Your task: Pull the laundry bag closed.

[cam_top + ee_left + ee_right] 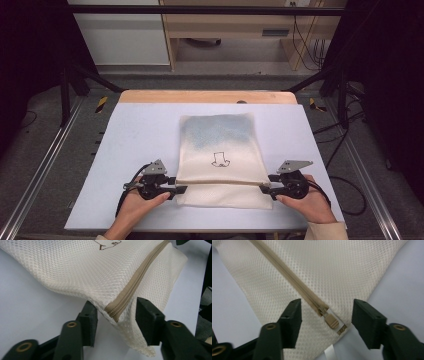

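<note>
Two tools at cream mesh bag (pixel 218 150) lying flat on table (pixel 130 135). Left tool (pixel 176 186) spread around zipper (pixel 135 280) end. Right tool (pixel 265 186) spread around zipper pull (pixel 332 322); neither pinching.

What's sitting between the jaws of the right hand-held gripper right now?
In the right gripper view, the zipper pull at the corner of the mesh bag lies between the open jaws of the right hand-held gripper, not yet clamped.
</note>
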Demonstrator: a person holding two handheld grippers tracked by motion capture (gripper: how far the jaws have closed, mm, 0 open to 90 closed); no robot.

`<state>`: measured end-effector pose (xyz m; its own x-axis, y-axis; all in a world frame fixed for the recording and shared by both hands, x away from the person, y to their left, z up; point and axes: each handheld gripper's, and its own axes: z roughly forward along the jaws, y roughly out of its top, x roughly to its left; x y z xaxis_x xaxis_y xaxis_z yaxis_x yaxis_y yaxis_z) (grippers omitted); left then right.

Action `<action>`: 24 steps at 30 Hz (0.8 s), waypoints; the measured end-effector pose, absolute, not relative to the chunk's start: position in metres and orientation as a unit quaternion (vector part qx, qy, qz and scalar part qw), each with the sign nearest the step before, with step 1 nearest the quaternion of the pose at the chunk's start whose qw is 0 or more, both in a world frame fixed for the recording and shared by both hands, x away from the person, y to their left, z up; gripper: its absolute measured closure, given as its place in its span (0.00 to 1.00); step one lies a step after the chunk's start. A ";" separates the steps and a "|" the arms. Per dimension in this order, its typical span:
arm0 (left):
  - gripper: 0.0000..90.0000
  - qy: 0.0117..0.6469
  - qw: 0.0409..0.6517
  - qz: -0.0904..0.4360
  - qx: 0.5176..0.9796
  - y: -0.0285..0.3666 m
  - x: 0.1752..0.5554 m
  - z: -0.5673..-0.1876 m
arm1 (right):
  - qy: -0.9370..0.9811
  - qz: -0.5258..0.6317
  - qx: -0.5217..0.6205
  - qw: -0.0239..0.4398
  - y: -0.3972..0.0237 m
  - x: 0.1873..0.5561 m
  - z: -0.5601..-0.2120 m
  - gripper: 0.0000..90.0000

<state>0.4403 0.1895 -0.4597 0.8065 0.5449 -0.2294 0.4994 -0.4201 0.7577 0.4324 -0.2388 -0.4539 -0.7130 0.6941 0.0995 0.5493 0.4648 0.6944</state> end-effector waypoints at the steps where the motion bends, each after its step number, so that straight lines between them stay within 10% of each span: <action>1: 0.53 0.308 0.440 0.028 0.843 0.190 0.440 -0.459 | 0.846 0.372 0.365 0.106 -0.239 0.433 -0.453 0.40; 8: 0.34 0.303 0.440 0.070 0.843 0.197 0.437 -0.454 | 0.826 0.392 0.378 0.147 -0.237 0.434 -0.451 0.17; 24: 0.13 0.313 0.426 0.134 0.838 0.206 0.441 -0.450 | 0.787 0.417 0.407 0.203 -0.239 0.439 -0.445 0.06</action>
